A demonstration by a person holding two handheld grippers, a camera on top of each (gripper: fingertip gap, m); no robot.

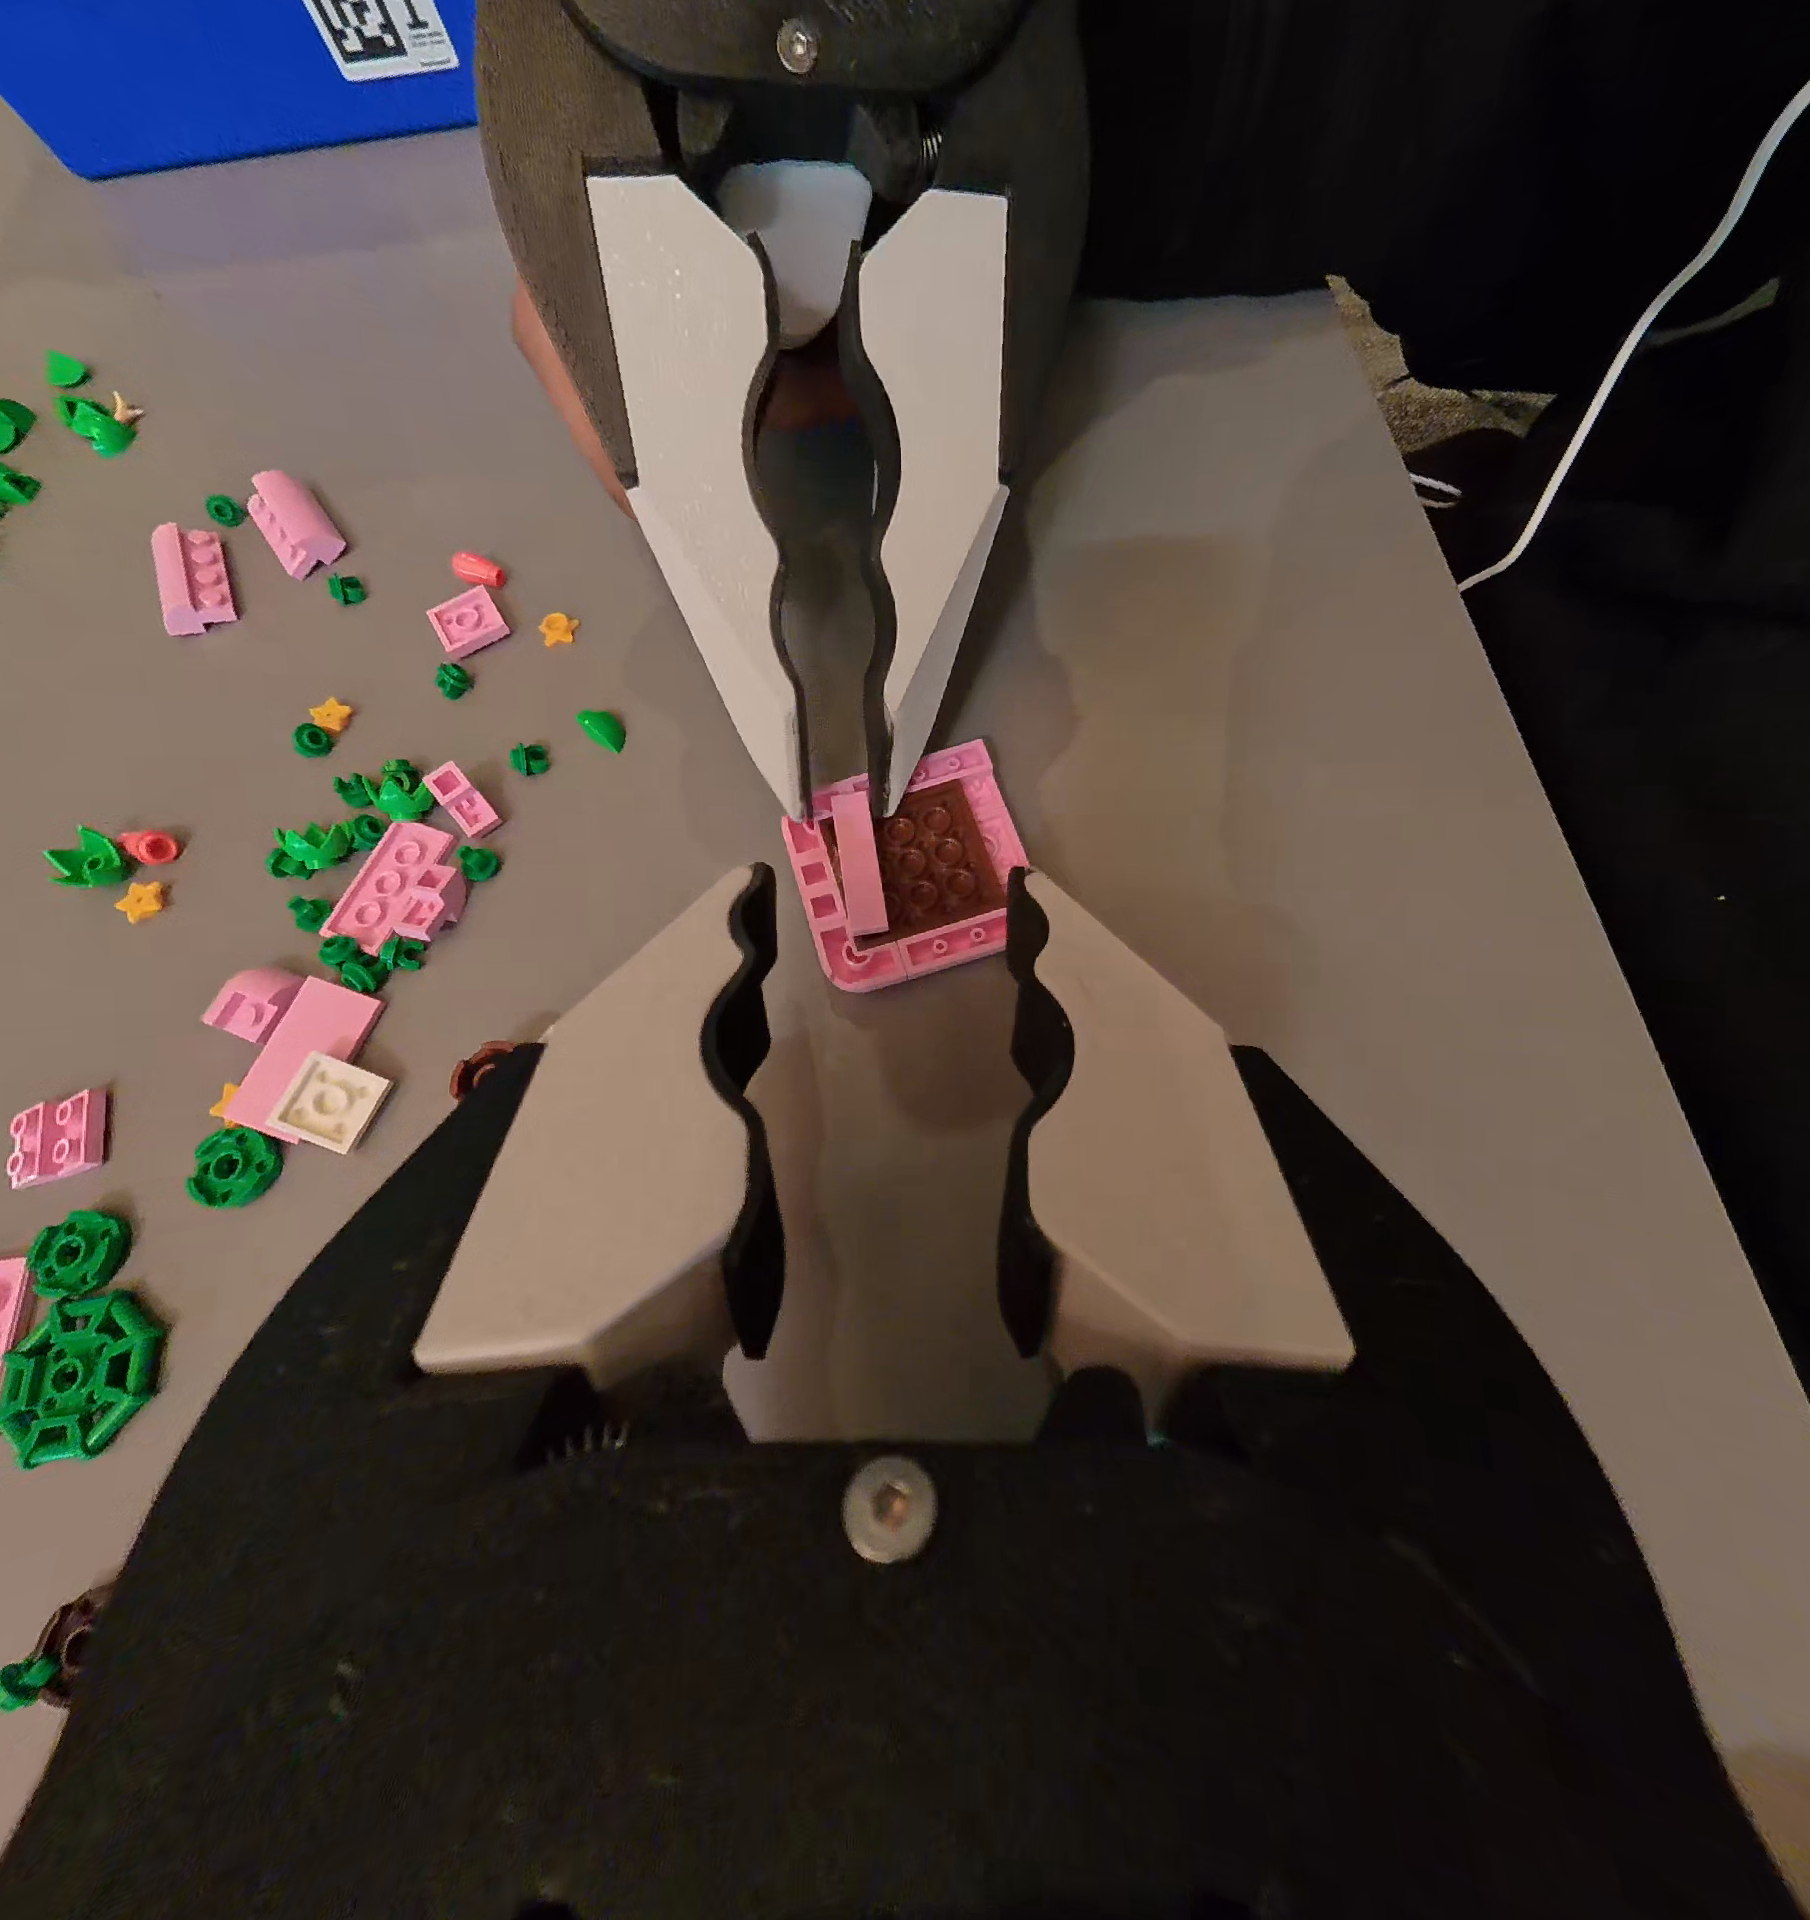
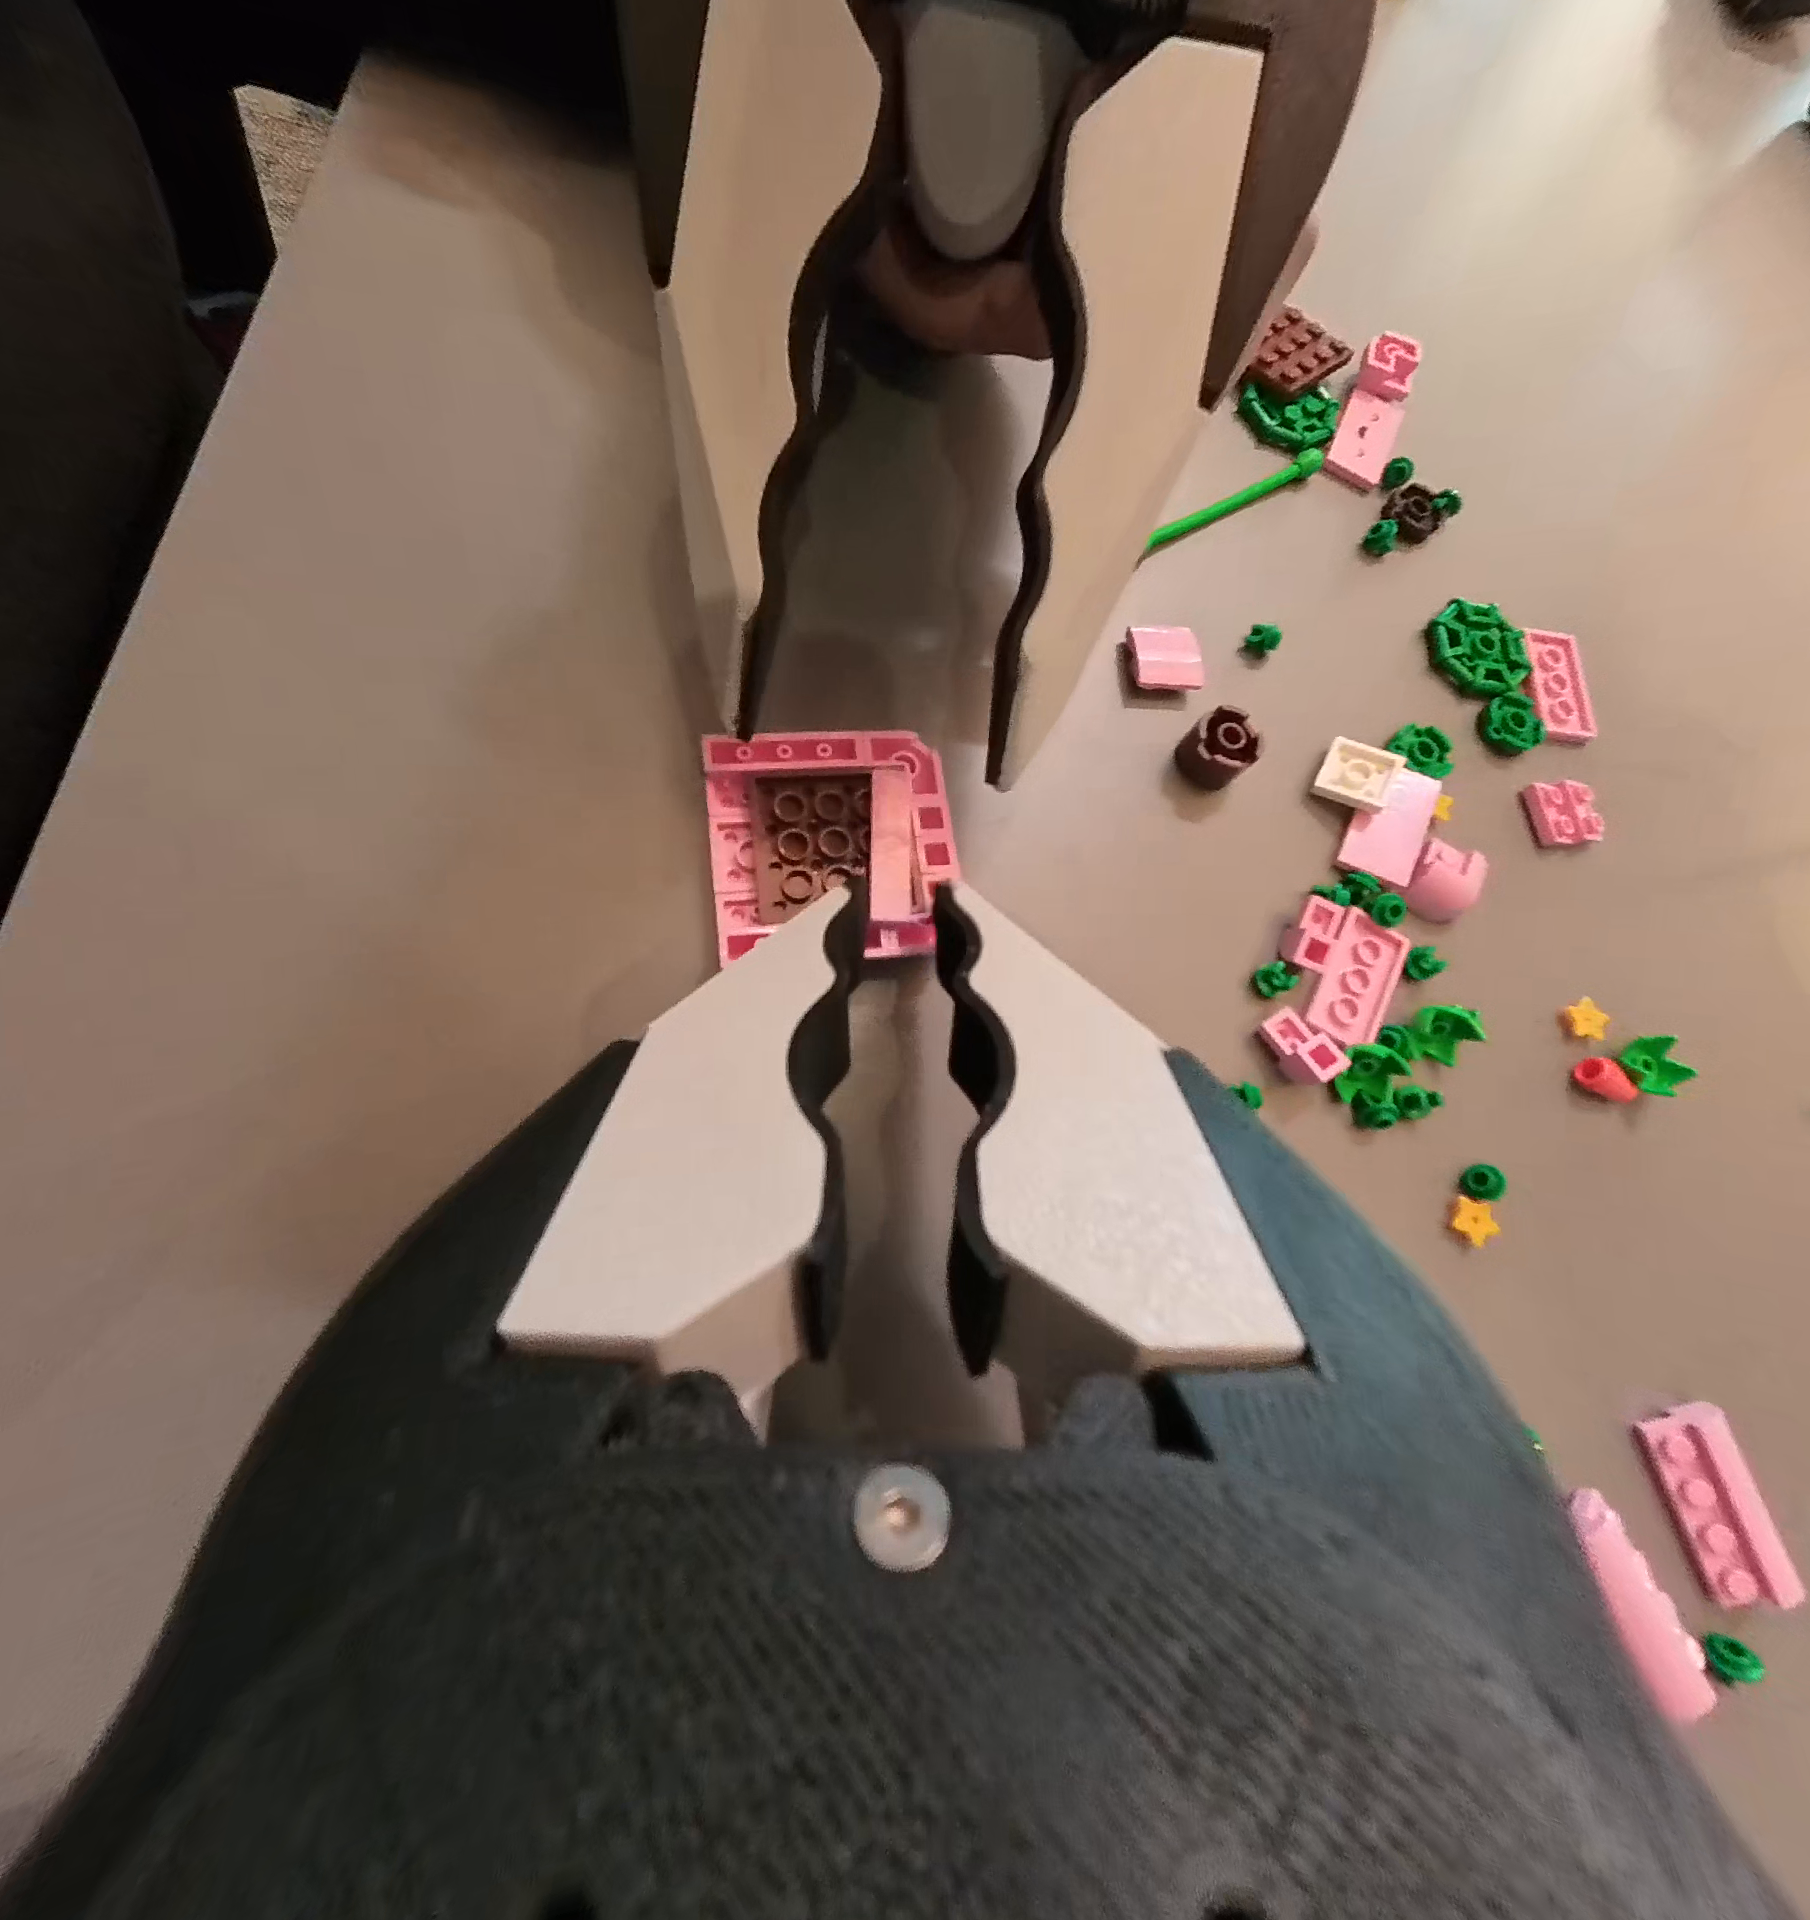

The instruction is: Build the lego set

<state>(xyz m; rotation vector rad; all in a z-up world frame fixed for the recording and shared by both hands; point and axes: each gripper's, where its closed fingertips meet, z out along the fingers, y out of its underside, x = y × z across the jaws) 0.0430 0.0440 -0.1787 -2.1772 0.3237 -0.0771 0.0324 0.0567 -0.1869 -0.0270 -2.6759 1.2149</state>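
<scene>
A square pink frame (image 1: 942, 945) with a brown studded plate (image 1: 932, 862) inside it lies on the grey table (image 1: 1296, 727). My right gripper (image 1: 847, 808) comes in from the far side and is shut on the end of a long pink tile (image 1: 865, 883), which lies tilted on the frame's left part. My left gripper (image 1: 890, 888) is open, its fingertips on either side of the frame's near half. In the right wrist view, my right gripper (image 2: 893, 896) pinches the tile (image 2: 893, 831) over the brown plate (image 2: 807, 831), and the open left gripper (image 2: 875, 750) stands beyond.
Loose pink bricks (image 1: 392, 883), green leaf pieces (image 1: 80, 1371) and yellow stars (image 1: 332, 713) lie scattered left of the frame. A blue box (image 1: 205, 94) stands at the far left. The table edge and a white cable (image 1: 1607, 364) are on the right. A brown round piece (image 2: 1221, 748) lies near the frame. My left and right fingertips are right by each other.
</scene>
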